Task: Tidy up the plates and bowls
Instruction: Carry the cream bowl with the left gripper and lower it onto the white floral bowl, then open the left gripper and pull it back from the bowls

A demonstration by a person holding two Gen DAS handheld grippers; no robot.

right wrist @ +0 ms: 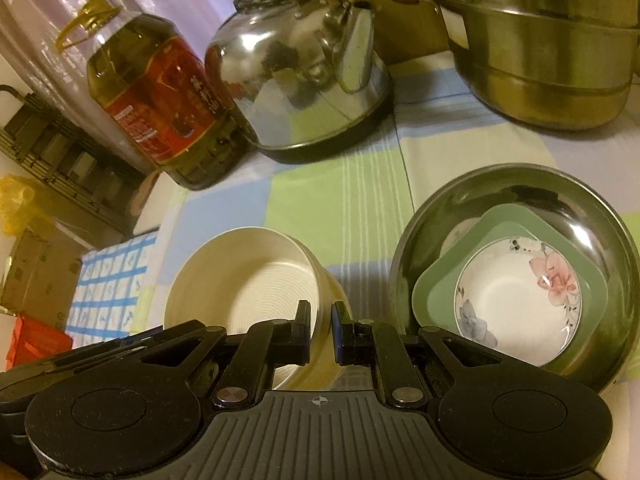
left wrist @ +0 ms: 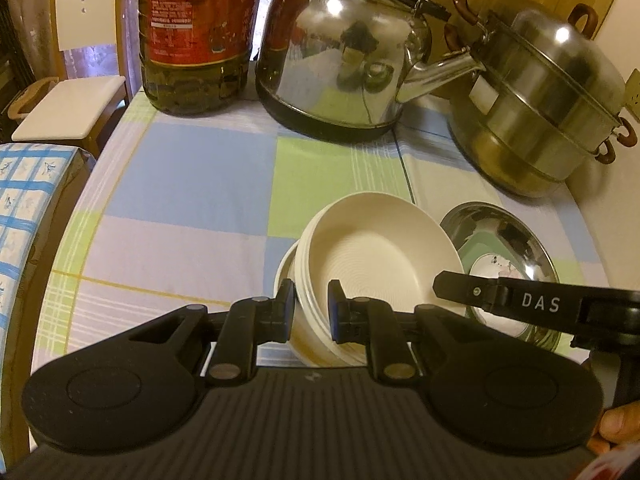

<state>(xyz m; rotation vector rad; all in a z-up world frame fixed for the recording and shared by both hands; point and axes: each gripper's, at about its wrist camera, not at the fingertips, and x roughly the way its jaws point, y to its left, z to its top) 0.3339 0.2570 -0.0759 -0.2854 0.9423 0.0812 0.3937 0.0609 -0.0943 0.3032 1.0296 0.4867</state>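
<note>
Left gripper point(left wrist: 311, 306) clamped on the near rim of the cream bowls point(left wrist: 372, 256), a nested stack, tilted, at 6 o'clock in the left view; right gripper point(right wrist: 321, 330) clamped on the stack's opposite rim, one finger inside, one outside; whether the stack touches the cloth point(left wrist: 192, 184) cannot be told. Steel basin point(right wrist: 516, 196) just beside, at 3 o'clock, holding a green dish point(right wrist: 500, 220) with a floral bowl point(right wrist: 520, 300) nested in it. Beyond, on the checked cloth: oil bottle point(left wrist: 196, 40) at 11 o'clock; kettle point(left wrist: 340, 60) at 12; steamer pot point(left wrist: 548, 112) at 2. White chair point(left wrist: 76, 100) off the table edge at 10 o'clock.
</note>
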